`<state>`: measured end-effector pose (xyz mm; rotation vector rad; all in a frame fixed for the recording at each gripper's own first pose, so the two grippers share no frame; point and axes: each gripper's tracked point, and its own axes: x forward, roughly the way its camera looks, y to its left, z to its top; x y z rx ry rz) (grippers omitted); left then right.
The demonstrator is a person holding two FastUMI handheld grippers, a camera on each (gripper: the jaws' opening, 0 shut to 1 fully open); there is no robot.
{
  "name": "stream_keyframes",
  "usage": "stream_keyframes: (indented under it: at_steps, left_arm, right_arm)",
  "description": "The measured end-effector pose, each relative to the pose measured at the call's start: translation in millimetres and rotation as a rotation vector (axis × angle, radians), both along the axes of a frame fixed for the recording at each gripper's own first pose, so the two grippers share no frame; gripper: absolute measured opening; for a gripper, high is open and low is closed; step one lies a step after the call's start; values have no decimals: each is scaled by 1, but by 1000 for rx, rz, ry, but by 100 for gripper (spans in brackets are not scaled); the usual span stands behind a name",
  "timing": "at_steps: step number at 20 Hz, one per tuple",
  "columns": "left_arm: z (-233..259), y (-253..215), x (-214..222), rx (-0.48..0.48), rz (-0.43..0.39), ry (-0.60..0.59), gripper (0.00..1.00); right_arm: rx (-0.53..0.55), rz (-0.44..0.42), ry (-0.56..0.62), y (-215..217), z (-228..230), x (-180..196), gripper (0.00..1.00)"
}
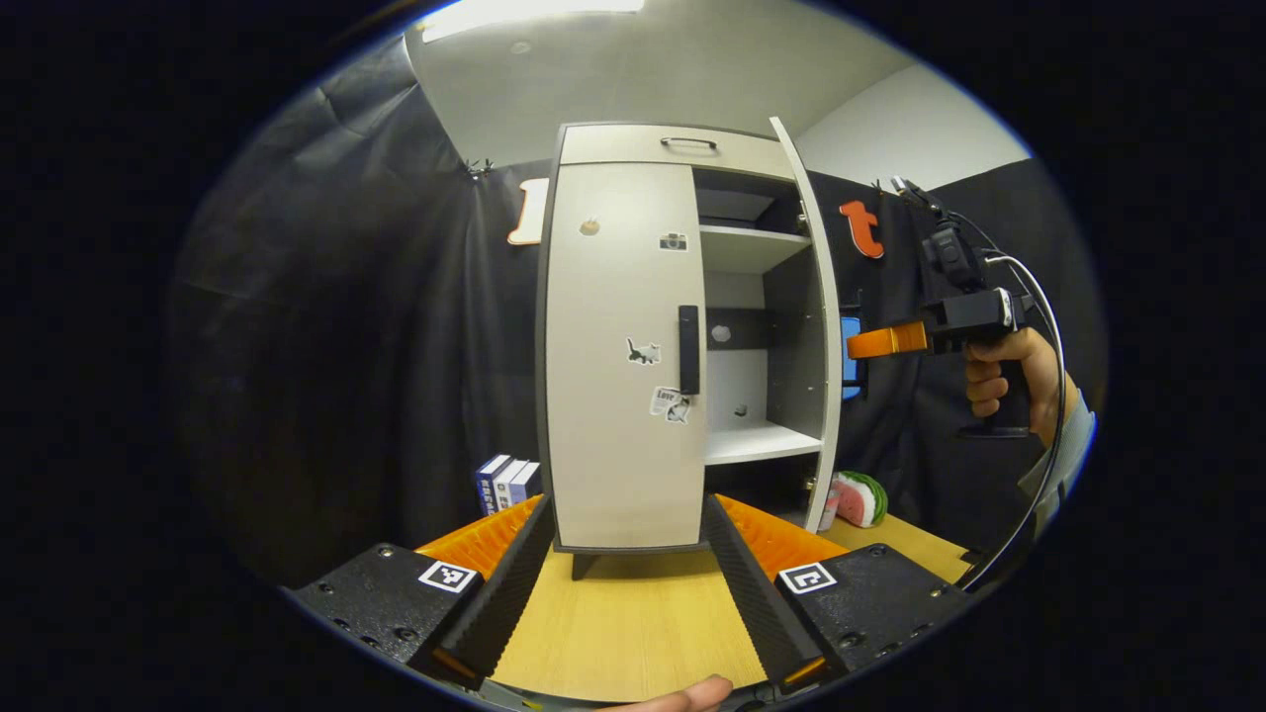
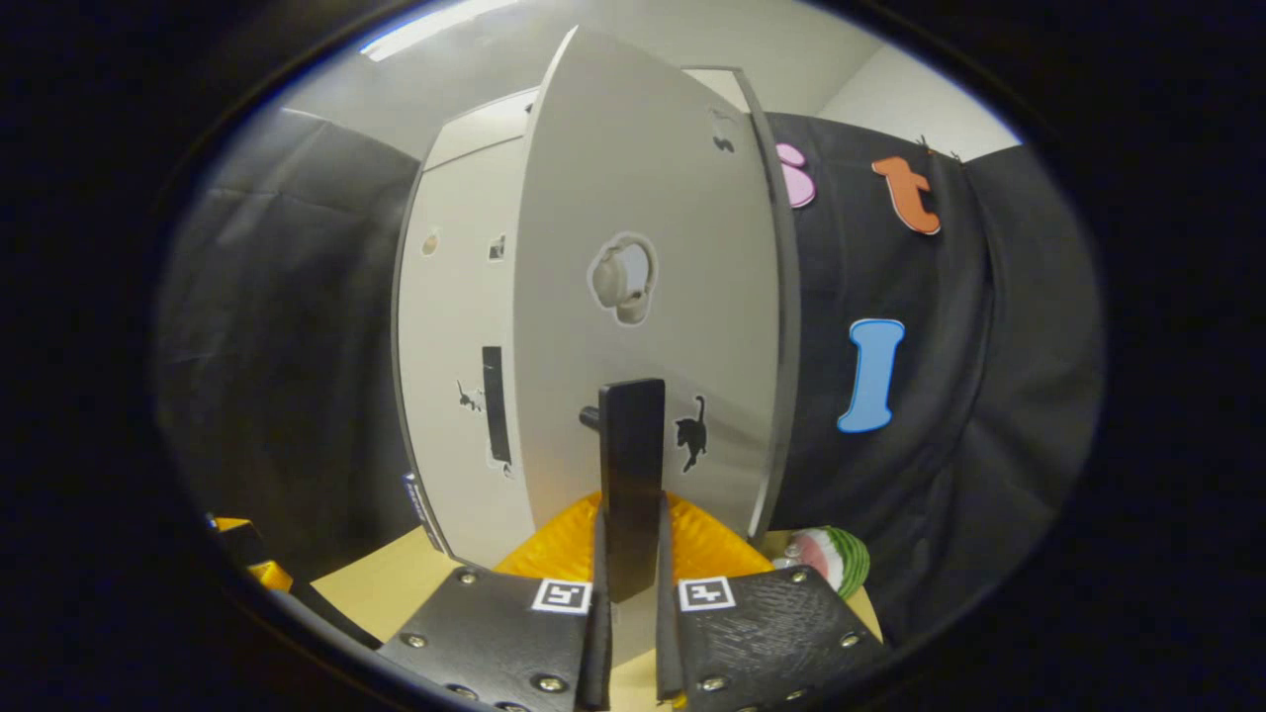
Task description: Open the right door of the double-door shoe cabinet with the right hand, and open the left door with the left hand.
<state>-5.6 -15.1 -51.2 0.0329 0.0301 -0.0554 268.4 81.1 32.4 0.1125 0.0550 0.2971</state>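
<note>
The shoe cabinet [image 1: 633, 148] stands on a wooden table [image 1: 623, 623]. Its left door [image 1: 613, 346] is closed, and that door's dark vertical handle [image 1: 688, 349] is free. My left gripper [image 1: 628, 509] is open low in front of this door, holding nothing. The right door [image 1: 816, 326] is swung well out and shows edge-on in the left gripper view. In the right gripper view the right door [image 2: 643, 198] faces me. Its black handle [image 2: 631, 445] stands between the fingers of my right gripper [image 2: 630, 534], which is shut on it. A hand holds the right gripper [image 1: 870, 341] at the door's outer edge.
Inside the cabinet are white shelves [image 1: 757, 247], and a drawer with a handle [image 1: 689, 143] sits on top. Some books [image 1: 506, 482] stand left of the cabinet. A watermelon-slice toy [image 1: 859, 497] lies on the table under the open door. A cable hangs from the right gripper.
</note>
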Motion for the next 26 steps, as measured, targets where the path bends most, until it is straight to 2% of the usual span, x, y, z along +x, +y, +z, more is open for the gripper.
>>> stream_keyframes:
  at_steps: [6,8,10,12,13,14,16,17,24,26]
  left_arm:
    - [-5,-36,4,8,-63,6,95]
    - [-10,-45,6,5,-76,13,92]
    - [-15,-53,10,-5,-89,28,92]
    - [-21,-61,14,-14,-105,42,95]
    - [-22,-63,16,-14,-111,42,95]
    - [-24,-63,17,-11,-111,43,95]
    - [-28,-59,20,-6,-99,44,95]
    - [-28,-58,21,-8,-94,46,95]
    - [-26,-49,26,7,-62,41,95]
    - [-25,-49,27,16,-63,42,95]
  right_arm:
    - [-16,-45,-14,-19,-4,-1,19]
    - [-22,-67,-6,-27,-8,1,17]
    - [-4,-103,-2,-40,-9,0,7]
    - [-21,-170,-7,-58,-11,7,7]
    - [-43,-212,-12,-74,-11,11,1]
    - [-45,-228,-15,-92,-11,6,1]
    - [119,-94,38,-82,-19,6,0]
    - [171,-57,52,-77,-21,5,1]
    - [97,-84,3,-85,-22,10,1]
    - [103,-65,-13,-81,-21,9,1]
